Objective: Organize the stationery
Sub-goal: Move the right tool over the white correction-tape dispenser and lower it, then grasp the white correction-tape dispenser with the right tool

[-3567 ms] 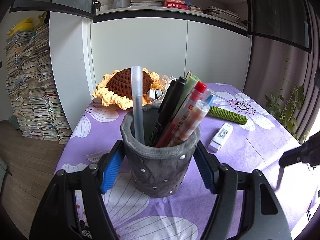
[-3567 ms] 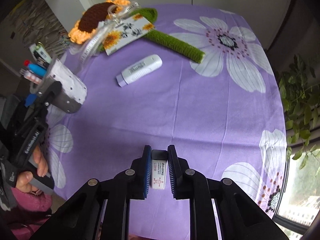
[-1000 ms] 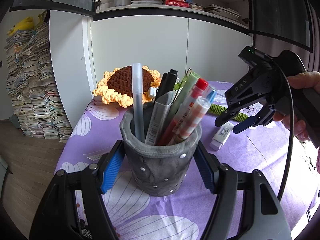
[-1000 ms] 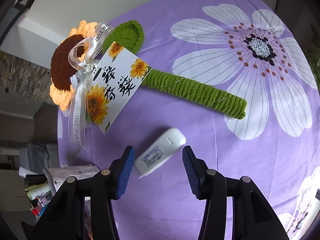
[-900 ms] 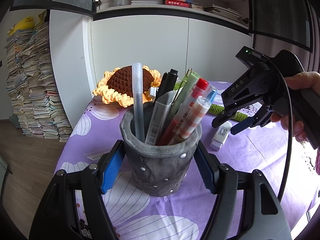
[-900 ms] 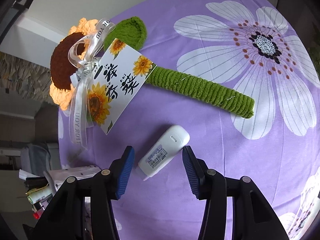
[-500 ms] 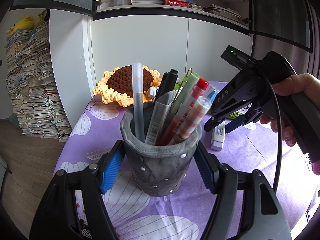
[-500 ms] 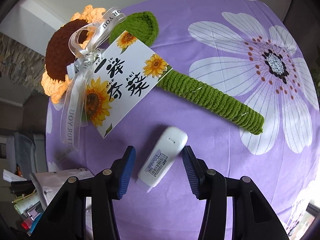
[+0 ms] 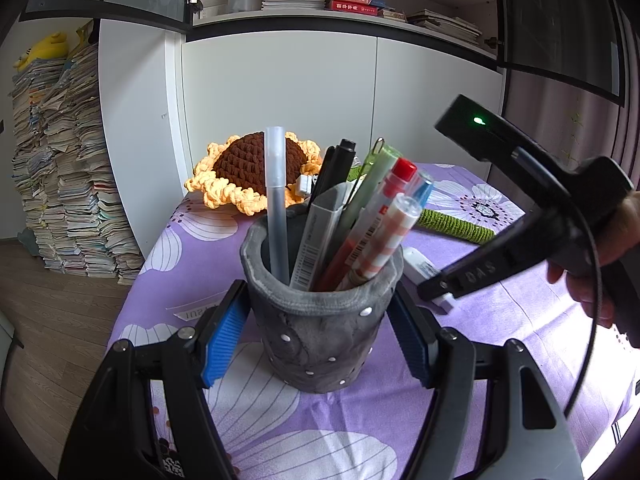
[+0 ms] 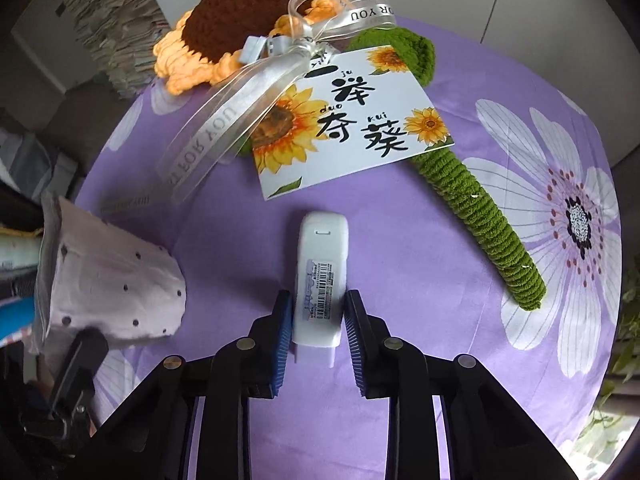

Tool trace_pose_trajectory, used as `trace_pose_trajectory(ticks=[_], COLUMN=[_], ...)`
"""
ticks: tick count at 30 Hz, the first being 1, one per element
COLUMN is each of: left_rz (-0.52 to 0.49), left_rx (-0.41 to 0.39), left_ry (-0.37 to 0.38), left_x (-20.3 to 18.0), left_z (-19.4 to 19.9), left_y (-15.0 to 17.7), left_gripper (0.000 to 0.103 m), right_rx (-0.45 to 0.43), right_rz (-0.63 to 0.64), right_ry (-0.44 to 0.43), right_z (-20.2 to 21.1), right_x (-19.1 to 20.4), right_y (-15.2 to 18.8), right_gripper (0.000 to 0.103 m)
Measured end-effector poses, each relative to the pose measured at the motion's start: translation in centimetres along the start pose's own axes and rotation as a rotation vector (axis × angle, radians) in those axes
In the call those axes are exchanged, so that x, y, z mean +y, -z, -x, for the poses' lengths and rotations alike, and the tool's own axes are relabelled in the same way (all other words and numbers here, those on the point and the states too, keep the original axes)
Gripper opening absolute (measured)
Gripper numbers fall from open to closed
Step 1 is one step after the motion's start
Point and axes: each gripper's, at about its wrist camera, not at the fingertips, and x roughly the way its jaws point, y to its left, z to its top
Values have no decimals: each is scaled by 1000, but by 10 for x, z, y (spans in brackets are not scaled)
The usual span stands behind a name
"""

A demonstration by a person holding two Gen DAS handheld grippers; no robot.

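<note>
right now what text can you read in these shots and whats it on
"ju", "duo", "kui" beside three large Chinese characters: sunflower gift card.
"FOR YOU": sheer ribbon, mirrored in places.
"DAS": right gripper arm, left wrist view.
Barcode labels on the white correction tape and grey box in the pen holder: too small.

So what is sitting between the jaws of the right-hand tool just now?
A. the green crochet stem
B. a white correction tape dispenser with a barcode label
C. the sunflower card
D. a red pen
B: the white correction tape dispenser lies on the purple tablecloth between the blue pads of the right gripper.
</note>
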Motion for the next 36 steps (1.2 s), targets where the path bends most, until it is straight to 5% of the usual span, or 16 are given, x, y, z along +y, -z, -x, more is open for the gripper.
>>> trace_pose_trajectory(ticks=[8, 14, 28, 36], left_rz=[1, 2, 26, 20], left_rx=[4, -4, 4, -33], left_ry=[2, 5, 45, 18], left_x=[0, -1, 4, 2], left_z=[0, 1, 1, 8], left_y=[-1, -1, 0, 1], left_gripper=[68, 68, 69, 68], right_rx=[69, 70, 21, 32], right_rz=[173, 158, 113, 103], right_ry=[66, 64, 70, 76], right_z=[10, 16, 26, 16], right_x=[6, 4, -13, -36], right_y=[51, 72, 77, 46], right_gripper=[27, 27, 36, 36])
